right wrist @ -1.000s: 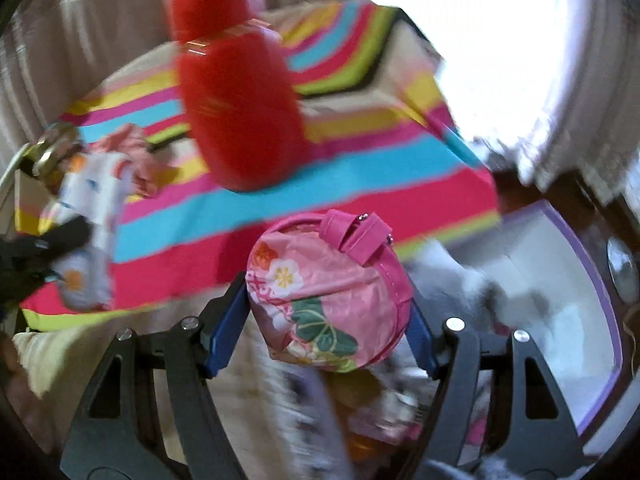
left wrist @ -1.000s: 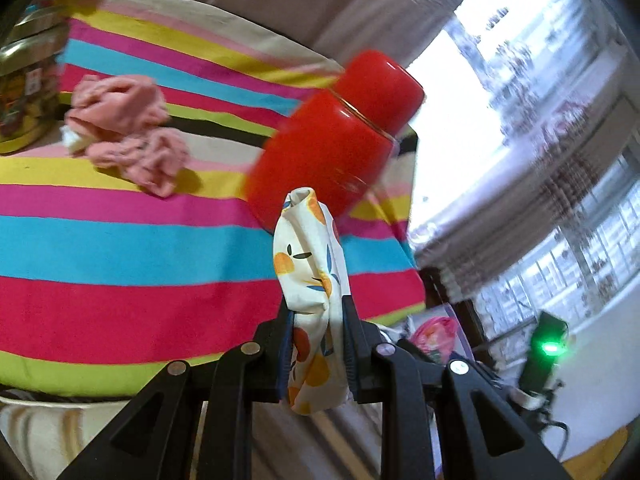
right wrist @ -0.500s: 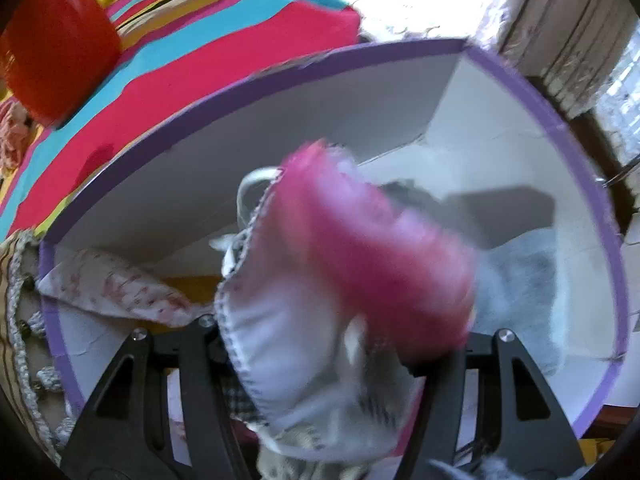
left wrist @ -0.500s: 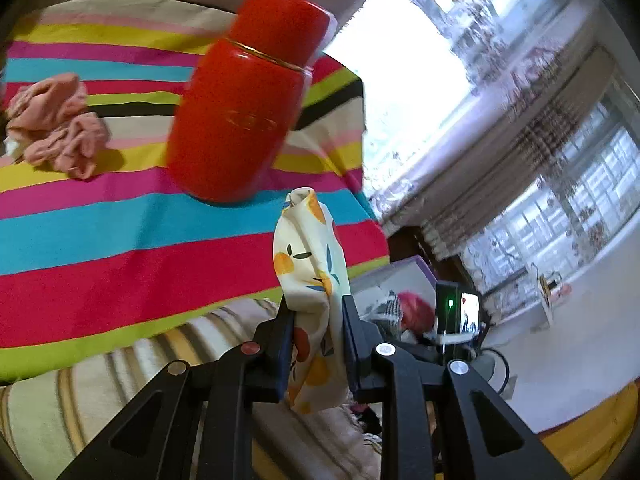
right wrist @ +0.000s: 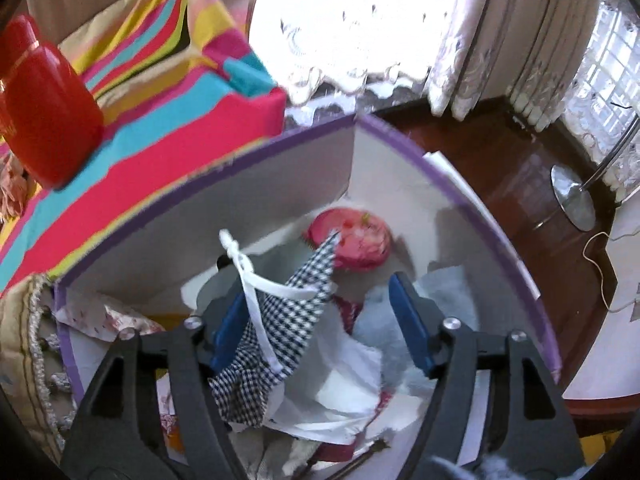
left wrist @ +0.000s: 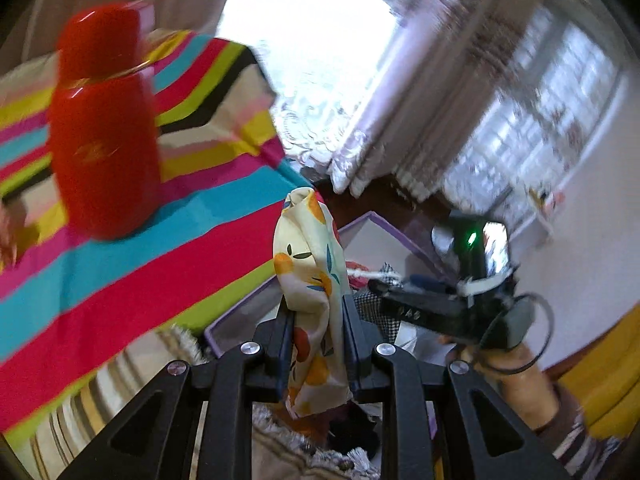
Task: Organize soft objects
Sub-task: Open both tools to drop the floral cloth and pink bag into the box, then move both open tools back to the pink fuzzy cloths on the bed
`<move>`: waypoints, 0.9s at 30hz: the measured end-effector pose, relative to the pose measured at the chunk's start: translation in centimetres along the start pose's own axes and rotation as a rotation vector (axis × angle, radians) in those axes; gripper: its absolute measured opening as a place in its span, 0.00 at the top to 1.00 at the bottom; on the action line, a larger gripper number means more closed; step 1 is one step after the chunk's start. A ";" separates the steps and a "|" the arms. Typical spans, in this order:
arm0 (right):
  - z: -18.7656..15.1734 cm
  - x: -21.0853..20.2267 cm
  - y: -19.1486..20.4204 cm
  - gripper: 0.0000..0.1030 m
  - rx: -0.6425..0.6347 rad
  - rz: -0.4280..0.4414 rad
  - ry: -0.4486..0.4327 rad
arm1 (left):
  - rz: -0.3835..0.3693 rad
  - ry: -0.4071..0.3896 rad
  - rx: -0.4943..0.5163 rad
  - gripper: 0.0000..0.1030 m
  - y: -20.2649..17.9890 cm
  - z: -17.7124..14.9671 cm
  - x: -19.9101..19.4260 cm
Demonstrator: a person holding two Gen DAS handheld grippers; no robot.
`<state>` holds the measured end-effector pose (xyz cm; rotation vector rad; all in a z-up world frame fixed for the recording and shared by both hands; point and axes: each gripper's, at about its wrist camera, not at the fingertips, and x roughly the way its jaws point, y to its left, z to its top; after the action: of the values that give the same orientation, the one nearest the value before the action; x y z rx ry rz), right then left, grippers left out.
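My left gripper (left wrist: 316,320) is shut on a cream cloth with an orange fruit print (left wrist: 310,256), held past the table's edge near the purple-rimmed white box (left wrist: 240,308). My right gripper (right wrist: 316,292) hangs over that box (right wrist: 480,208) with its jaws opening and its pads pressing on nothing. The pink floral pouch (right wrist: 356,240) lies loose at the box's far side. A black-and-white checked cloth (right wrist: 280,332) with a white strap drapes against the left finger. White and grey fabrics fill the box's bottom.
A red bottle (left wrist: 100,136) stands on the striped tablecloth (left wrist: 120,280) near the table's corner. Around the box is dark wood floor (right wrist: 520,152), with a lamp base (right wrist: 572,200) and curtains (right wrist: 480,40) behind. A person's hand (left wrist: 516,364) holds the right gripper.
The right gripper moved from the table's edge to above the box and let go of the pink pouch, which now lies inside. The left gripper swung right toward the box, still holding its cloth.
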<state>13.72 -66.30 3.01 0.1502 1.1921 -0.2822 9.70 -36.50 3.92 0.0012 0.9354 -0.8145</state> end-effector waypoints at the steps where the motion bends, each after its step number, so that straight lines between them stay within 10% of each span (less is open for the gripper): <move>1: 0.1 -0.3 0.2 0.28 0.006 -0.001 -0.012 | 0.007 0.006 0.030 0.75 -0.5 0.2 0.4; 7: 0.3 -2.2 -0.1 0.25 0.039 -0.005 -0.059 | 0.111 0.067 0.127 0.47 -1.5 0.7 3.0; 27: 0.3 -5.6 4.0 0.25 -0.073 0.073 -0.110 | 0.114 -0.038 0.020 0.47 2.7 1.5 -1.4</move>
<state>13.29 -61.79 8.18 0.1130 1.0840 -0.1806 12.03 -34.22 4.96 0.0555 0.8830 -0.7162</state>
